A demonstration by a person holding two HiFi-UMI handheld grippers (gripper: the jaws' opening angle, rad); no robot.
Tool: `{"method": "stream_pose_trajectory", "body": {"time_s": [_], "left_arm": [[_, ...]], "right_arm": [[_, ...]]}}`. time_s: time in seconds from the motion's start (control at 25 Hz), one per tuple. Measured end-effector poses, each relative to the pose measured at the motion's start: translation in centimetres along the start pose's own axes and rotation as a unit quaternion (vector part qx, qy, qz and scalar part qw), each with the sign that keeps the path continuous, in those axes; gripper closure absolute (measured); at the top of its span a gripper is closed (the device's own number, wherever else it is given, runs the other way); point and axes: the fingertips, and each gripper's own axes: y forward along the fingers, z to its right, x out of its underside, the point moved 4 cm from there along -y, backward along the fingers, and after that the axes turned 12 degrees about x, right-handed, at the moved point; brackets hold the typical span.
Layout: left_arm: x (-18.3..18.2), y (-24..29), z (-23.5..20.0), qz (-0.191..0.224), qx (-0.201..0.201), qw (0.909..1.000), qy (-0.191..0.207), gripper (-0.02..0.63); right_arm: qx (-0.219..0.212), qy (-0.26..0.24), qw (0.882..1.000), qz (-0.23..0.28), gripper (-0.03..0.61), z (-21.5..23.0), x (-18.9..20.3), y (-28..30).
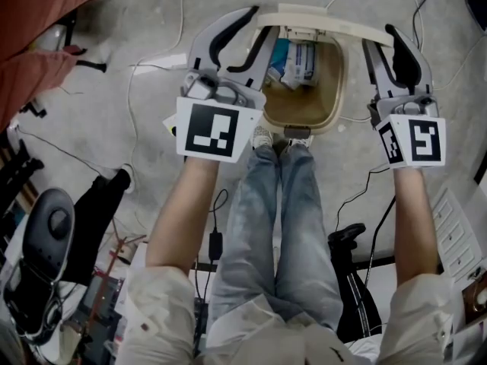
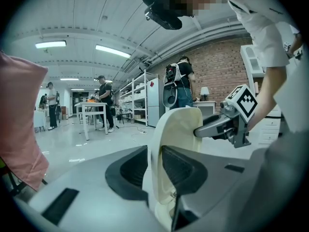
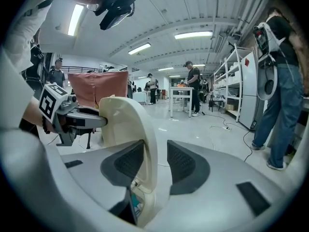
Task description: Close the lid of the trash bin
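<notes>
Left tool [image 1: 262, 23] pinches one side edge of the cream lid [image 1: 327, 20]. Right tool [image 1: 378, 38] sits round the other edge, not yet tight. Lid stands up at the far rim of the open trash bin [image 1: 340, 90]. It looks light, stiff and smooth.

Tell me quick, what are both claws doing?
Left claw: closed on the bin lid.
Right claw: open around it, one pad not touching.
</notes>
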Motion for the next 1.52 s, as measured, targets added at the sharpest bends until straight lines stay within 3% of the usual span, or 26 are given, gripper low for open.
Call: {"method": "stream_pose_trajectory", "body": {"time_s": [0.36,0.72,1.52], "left_arm": [[0.0,0.3,0.1,-0.005,0.006,0.9999,0.011,0.531],[0.1,0.2,0.2,-0.007,0.014,0.9997,0.018,0.538],[1.1,-2.2,2.9,-0.050,0.080,0.9926,0.077,0.549]], "right_arm": [[-0.005,-0.015,1.000,-0.001,0.469,-0.6,0.1,0.2],[-0.005,-0.019,1.000,-0.003,0.476,-0.7,0.3,0.1],[-0.031,-0.043,0.998,-0.016,0.488,-2.1,1.7,-3.2]]}}
